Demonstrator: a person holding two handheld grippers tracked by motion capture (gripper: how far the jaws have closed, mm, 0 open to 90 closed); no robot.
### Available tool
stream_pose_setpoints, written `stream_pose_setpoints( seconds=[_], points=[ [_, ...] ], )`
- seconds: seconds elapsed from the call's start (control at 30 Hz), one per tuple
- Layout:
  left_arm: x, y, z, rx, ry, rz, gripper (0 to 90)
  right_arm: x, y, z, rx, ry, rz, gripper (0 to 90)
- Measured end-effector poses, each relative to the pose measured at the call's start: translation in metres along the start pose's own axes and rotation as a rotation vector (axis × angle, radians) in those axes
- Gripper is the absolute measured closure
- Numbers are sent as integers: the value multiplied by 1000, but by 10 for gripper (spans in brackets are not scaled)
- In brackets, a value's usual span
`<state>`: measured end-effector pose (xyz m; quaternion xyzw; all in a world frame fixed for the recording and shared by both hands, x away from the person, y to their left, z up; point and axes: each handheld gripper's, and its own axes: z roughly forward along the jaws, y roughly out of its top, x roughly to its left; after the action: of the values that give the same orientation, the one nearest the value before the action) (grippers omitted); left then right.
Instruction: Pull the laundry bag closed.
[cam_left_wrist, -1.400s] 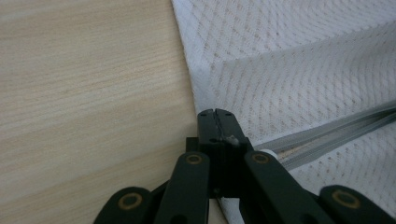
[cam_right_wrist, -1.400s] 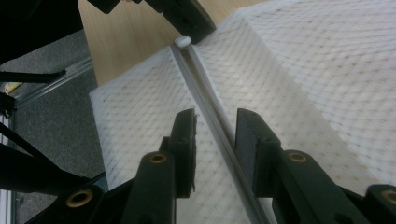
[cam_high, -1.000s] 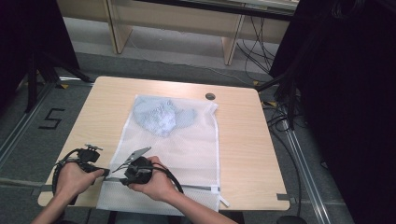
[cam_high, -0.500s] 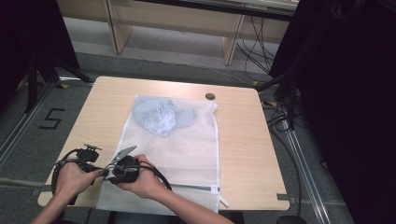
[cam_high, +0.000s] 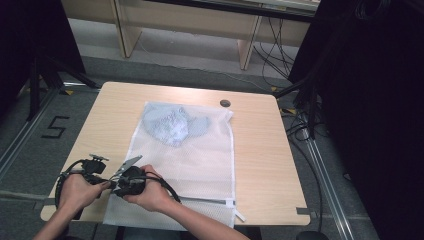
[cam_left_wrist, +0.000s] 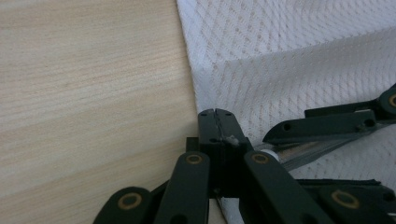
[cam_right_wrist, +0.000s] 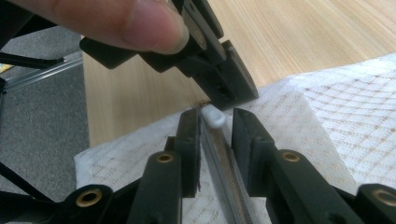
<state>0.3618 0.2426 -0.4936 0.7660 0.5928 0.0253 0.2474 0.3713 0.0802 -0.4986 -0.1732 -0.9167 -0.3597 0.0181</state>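
A lab: black curtains (cam_high: 370, 100), floor rails (cam_high: 325, 165), loose cables (cam_high: 272, 45), a numbered floor mark (cam_high: 56, 127).

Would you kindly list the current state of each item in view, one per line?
Mesh laundry bag: flat on the table, blue garment inside at its far end.
Zipper: runs along the near edge; white slider at its left end.
Left gripper: shut on the bag's edge.
Right gripper: jaws just closing, either side of the slider, pads not yet pressing.
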Motion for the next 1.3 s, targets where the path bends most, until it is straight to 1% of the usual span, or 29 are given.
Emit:
stream_pose_setpoints(
  seconds=[0.03,0.07,0.1,0.17,0.27,0.3,0.33,0.4,0.47,0.53,0.57,0.63,0.67,0.7,0.77,0.8,0.83,0.87,0.9,0.93,0.97,1.0,1.03,1.07,1.13,1.23,1.3],
  points=[
    [0,0,0,-2,0,0,900,0,0,1,-2,-5,-11,736],
    [0,0,0,-2,0,0,900,1,0,0,8,-6,18,741],
    [0,0,0,-4,-1,-1,900,1,1,1,7,-6,12,748],
    [0,0,0,-4,-2,-1,900,3,0,2,12,-4,28,757],
    [0,0,0,-4,-2,-1,900,3,0,3,12,-5,36,771],
    [0,0,0,-5,-2,-1,900,2,1,3,12,1,44,776],
    [0,0,0,-5,-2,-2,900,3,0,3,17,2,63,782],
    [0,0,0,-5,-2,-1,900,1,0,4,13,6,68,782],
    [0,0,0,-5,-2,-1,900,0,0,5,12,11,93,774],
    [1,0,0,-5,-3,-1,900,-1,1,3,6,25,149,755],
    [0,0,0,-5,-2,-1,900,-2,0,3,-1,28,161,752],
    [1,0,0,-4,-3,-1,900,-4,0,3,2,27,187,749],
    [1,0,0,-4,-3,-1,900,-5,0,3,-1,38,209,749],
    [1,0,0,-4,-3,-1,900,-5,0,2,7,37,236,746],
    [1,0,0,-2,-3,-2,900,-7,0,3,10,54,251,745],
    [1,0,0,-2,-3,-2,900,-8,0,4,13,46,250,742],
    [1,0,0,-2,-2,-1,900,-8,0,4,17,50,252,740],
    [1,0,0,-3,-3,-2,900,-7,0,5,20,51,272,739],
    [1,0,0,-2,-3,-2,900,-8,0,5,26,61,280,739],
    [1,0,0,0,-3,-2,900,-8,0,6,26,55,278,739],
    [1,0,0,0,-3,-2,900,-8,0,6,25,69,297,744],
    [1,0,0,0,-3,-2,900,-8,0,7,26,81,303,754],
    [1,0,0,0,-3,-2,900,-8,1,7,31,77,308,765],
    [1,0,0,-3,-4,-2,900,-8,1,7,29,78,309,779],
    [1,0,0,-2,-4,-2,900,-8,2,6,24,61,298,796],
    [1,0,0,-1,-4,-3,900,-8,4,5,28,62,293,810],
    [1,0,0,-1,-4,-4,900,-9,4,6,27,83,297,819]
  ],
)
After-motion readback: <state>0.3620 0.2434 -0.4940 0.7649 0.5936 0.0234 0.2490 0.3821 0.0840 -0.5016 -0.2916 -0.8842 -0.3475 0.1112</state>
